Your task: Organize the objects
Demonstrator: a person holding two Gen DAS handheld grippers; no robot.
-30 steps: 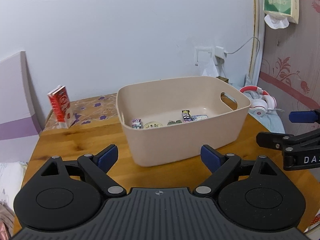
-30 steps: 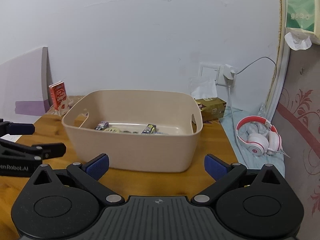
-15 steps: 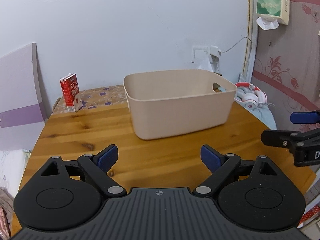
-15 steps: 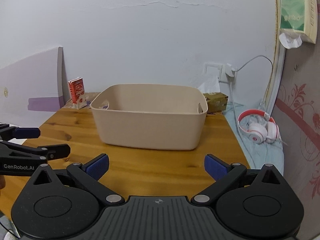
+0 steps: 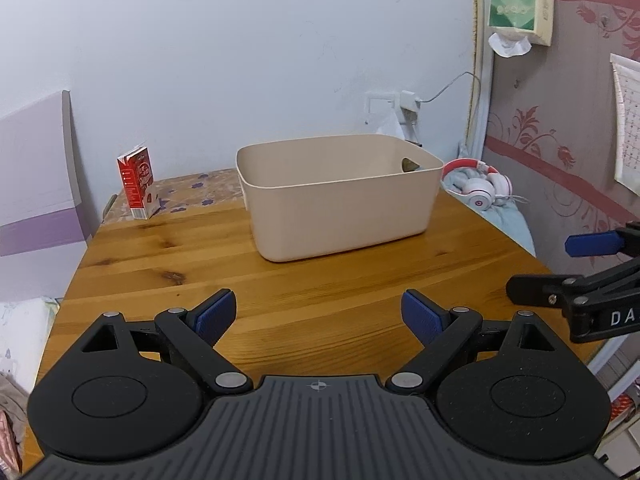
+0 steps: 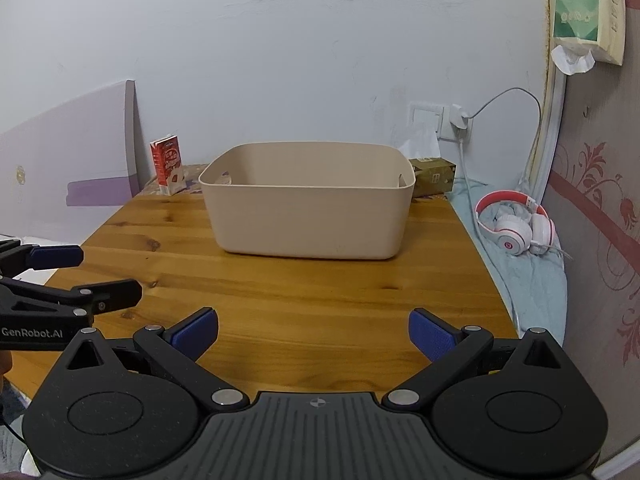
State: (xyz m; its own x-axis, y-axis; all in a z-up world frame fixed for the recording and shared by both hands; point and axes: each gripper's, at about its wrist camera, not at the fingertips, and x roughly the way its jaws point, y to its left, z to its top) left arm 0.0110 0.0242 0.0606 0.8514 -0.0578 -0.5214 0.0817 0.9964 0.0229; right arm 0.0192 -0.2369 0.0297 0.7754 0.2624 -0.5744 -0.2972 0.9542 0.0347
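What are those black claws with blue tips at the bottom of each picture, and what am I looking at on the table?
They are two hand-held grippers; a person holds one in each hand, and no robot arm is involved. Each carries a wide-angle camera looking forward along its fingers, so one picture comes from the left gripper and the other from the right gripper. Each also shows at the edge of the other's view. Both stand open and hold nothing. On the wooden table sits a beige bin, with a red carton standing behind it to the left and a brown box behind it to the right. Headphones lie on a blue cloth beside the table.
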